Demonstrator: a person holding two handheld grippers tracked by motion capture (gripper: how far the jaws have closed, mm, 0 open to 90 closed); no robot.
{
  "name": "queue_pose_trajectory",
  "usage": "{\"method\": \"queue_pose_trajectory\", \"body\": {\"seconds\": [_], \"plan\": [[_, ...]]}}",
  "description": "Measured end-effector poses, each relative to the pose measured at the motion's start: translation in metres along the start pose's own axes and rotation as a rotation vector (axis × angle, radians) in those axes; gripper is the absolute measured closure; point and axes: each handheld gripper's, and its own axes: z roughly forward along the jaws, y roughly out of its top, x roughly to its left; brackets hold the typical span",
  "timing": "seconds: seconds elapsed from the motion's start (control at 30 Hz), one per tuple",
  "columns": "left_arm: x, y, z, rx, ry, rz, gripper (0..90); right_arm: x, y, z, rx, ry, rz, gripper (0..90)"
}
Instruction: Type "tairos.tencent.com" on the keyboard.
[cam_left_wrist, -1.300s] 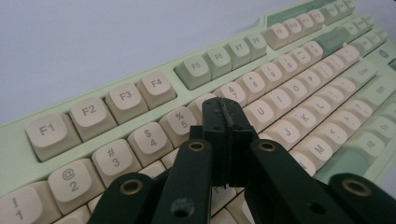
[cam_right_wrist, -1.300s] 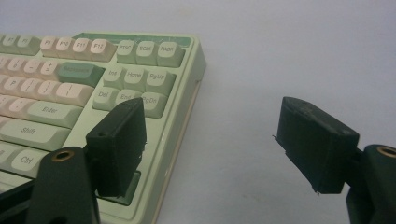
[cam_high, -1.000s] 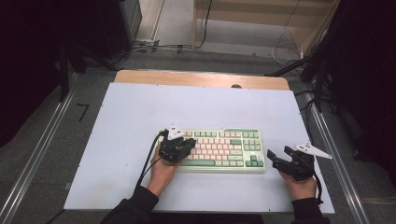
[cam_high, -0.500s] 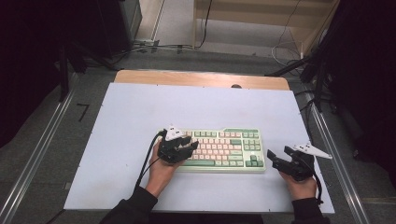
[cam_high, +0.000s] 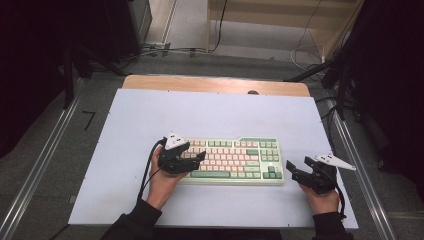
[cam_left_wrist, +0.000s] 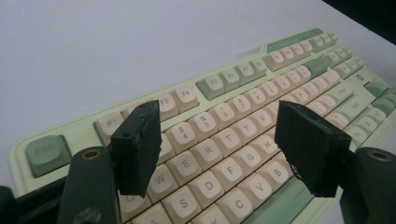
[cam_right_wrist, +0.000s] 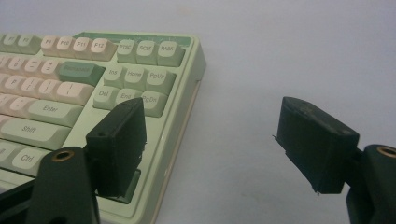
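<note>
Light's pretty uneven in the high view: the pale lilac-white tabletop (cam_high: 215, 120) is evenly lit from above with no harsh glare, but everything round it drops off into near-black, especially both side edges. Shadows under the hands are short and soft. That view is a bit soft and grainy overall.

The left gripper view is dimmer, slightly cool; the mint-green and cream plastic keyboard (cam_left_wrist: 243, 140) reads sharp mid-frame, letters legible, while its far keys go fuzzy. The right gripper view has a bluish cast, and the black jaws up close look soft and featureless.
</note>
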Motion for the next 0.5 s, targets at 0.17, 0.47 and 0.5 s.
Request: {"method": "queue_pose_trajectory", "body": {"seconds": [0.17,0.47,0.5], "plan": [[0.007,-0.002,-0.011,-0.025,0.008,-0.014,40.3,0.0,0.0,0.0,0.001,0.002,-0.002,22.4],[0.019,-0.012,-0.021,-0.012,-0.009,-0.011,88.5,0.0,0.0,-0.001,-0.002,0.003,0.002,22.4],[0.019,-0.013,-0.021,-0.009,-0.01,-0.01,88.5,0.0,0.0,-0.001,-0.002,0.003,0.002,22.4]]}}
